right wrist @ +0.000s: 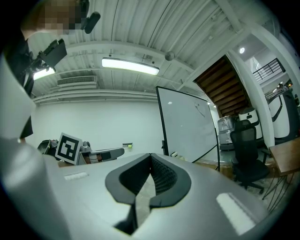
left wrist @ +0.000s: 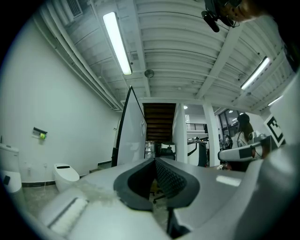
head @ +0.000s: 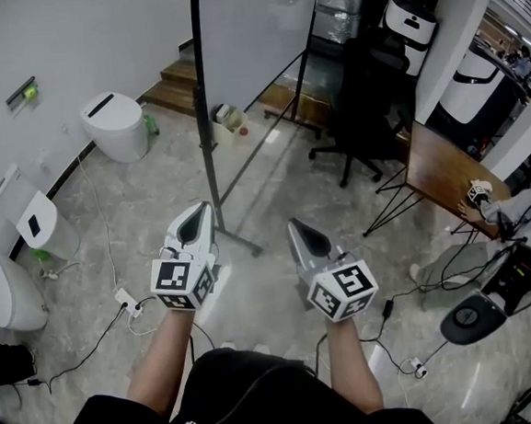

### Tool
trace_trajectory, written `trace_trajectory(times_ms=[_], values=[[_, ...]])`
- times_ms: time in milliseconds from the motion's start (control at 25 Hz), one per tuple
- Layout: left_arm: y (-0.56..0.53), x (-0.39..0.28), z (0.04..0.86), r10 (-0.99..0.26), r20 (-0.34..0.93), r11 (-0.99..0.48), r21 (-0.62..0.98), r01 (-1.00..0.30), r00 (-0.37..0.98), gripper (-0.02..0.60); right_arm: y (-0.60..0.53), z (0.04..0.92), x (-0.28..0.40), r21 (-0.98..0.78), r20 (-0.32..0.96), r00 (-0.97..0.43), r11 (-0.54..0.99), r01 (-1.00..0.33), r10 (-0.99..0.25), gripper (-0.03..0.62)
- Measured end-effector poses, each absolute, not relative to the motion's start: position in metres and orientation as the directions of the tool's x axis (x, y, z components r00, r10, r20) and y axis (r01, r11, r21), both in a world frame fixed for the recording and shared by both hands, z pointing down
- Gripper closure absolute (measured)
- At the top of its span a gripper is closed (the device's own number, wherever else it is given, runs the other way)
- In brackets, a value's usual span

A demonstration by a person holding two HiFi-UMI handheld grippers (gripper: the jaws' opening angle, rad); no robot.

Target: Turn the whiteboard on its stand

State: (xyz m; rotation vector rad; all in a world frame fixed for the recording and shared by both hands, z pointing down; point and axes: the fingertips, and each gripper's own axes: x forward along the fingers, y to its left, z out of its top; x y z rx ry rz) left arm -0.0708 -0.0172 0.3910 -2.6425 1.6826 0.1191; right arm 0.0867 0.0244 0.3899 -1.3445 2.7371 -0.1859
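Two hand-held grippers, one whiteboard: the left gripper (head: 196, 220) and the right gripper (head: 304, 233) are held level side by side, facing the single whiteboard (head: 249, 23), which rises on its black stand (head: 205, 119) just ahead of them. Neither tool touches it. In the left gripper view the jaws of the left gripper (left wrist: 154, 161) are pressed together with nothing between them, and the whiteboard (left wrist: 133, 131) appears edge-on ahead, slightly left. The right gripper (right wrist: 150, 157) is likewise closed and empty – its view shows the whiteboard (right wrist: 187, 126) ahead and to its right. Three white toilets (head: 115, 125) stand to the left of the left gripper; one black office chair (head: 358, 106) and one wooden table (head: 443, 177) lie ahead-right of the right gripper.
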Motion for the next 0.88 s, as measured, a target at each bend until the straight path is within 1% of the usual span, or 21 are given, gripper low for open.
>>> trace_trajectory(times_ms=[520,880], values=[[0.005,-0.041,0.403,-0.904,-0.063,-0.426,0.036,-0.904,0.424,0.578,0.047,0.401,0.119,-0.145,-0.008,-0.614,0.608,-0.78,-0.789,0.586],[0.003,-0.033,0.406,-0.901,-0.06,-0.433,0.035,-0.901,0.43,0.578,0.052,0.409,0.126,-0.152,0.007,-0.605,0.598,-0.787,-0.796,0.586]])
